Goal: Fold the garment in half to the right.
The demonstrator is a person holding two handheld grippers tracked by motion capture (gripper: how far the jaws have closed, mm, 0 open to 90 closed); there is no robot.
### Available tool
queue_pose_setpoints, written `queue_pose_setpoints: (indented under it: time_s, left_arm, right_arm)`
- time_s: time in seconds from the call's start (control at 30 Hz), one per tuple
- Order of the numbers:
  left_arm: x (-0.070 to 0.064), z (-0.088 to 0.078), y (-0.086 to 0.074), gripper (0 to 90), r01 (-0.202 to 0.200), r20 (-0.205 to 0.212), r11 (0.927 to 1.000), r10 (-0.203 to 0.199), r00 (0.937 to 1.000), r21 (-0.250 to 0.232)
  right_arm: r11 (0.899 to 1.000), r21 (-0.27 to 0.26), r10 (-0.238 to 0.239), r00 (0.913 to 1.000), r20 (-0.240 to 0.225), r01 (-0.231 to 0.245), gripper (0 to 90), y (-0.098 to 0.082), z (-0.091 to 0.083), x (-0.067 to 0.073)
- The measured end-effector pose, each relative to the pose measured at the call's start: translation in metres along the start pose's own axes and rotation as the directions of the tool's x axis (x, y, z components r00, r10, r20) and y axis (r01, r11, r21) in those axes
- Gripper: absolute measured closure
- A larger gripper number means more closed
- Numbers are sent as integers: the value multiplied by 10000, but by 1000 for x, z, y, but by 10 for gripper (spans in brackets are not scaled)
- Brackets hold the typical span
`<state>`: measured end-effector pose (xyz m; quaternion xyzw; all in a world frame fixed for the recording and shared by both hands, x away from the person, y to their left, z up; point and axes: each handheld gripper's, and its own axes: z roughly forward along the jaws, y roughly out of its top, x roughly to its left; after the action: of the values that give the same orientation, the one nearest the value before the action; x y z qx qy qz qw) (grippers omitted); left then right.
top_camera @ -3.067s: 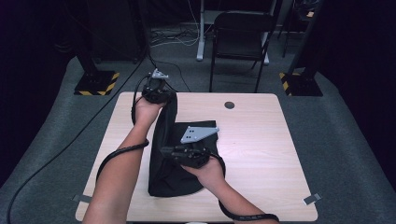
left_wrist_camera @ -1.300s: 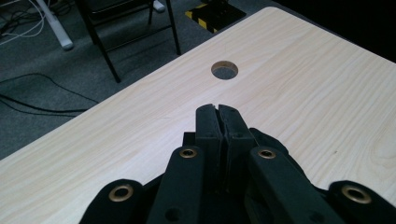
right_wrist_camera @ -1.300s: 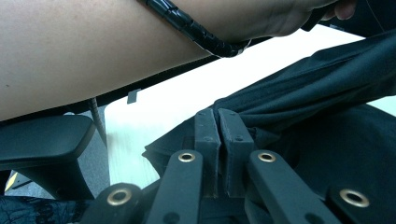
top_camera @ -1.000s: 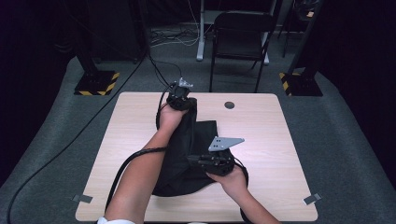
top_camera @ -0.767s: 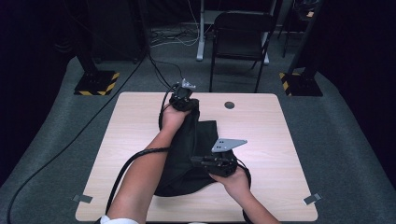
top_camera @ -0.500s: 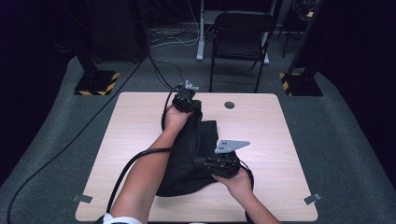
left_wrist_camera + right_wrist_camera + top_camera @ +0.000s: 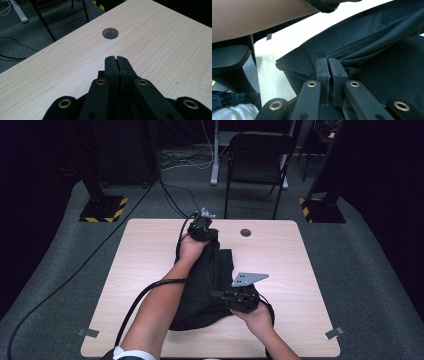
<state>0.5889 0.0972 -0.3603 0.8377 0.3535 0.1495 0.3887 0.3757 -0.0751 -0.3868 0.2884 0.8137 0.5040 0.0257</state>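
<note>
Nearest the person, the right gripper (image 7: 235, 296) is clamped shut on a pinch of the black garment (image 7: 210, 285) — in the right gripper view its jaws meet on a gathered ridge of cloth (image 7: 352, 62). Over the last few seconds it has slid outward toward the right side of the table (image 7: 290, 265), while the left gripper (image 7: 202, 222) has carried the far end of the cloth from left of centre toward the back edge. The garment now lies stretched lengthwise down the middle of the table, so I judge this a spreading or straightening step, well along. The fabric is matte and limp, with seam lines and soft folds, its near hem rounded. The tabletop is pale wood-grain laminate, smooth, with a round cable hole (image 7: 110, 33) just past the left gripper's tips (image 7: 116, 58). Those jaws are closed too — whether cloth sits between them I cannot tell from that view, though from above the garment's far end seems bunched there
</note>
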Motion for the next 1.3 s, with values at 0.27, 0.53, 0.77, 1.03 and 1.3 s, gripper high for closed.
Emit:
queue_pose_setpoints:
  time_s: [0.27,0.53,0.77,1.03,1.3]
  left_arm:
    - [-3,8,-2,869,-13,126,9999,11,9999,100]
    - [-4,15,-5,869,21,185,9999,-24,9998,159]
    - [-7,23,-9,869,11,287,9997,-18,9996,260]
    - [-9,32,-14,869,21,390,9995,-33,9992,323]
    - [-11,39,-17,868,10,380,9988,-29,9993,493]
  right_arm:
    - [9998,197,29,10000,66,-30,871,-5,2,-2]
    - [9993,321,173,9998,134,-177,871,-11,2,-6]
    - [9984,508,240,9996,175,-249,870,-17,4,-8]
    - [9966,768,274,9993,260,-293,870,-23,6,-10]
    - [9944,974,370,9986,390,-406,869,-30,5,-14]
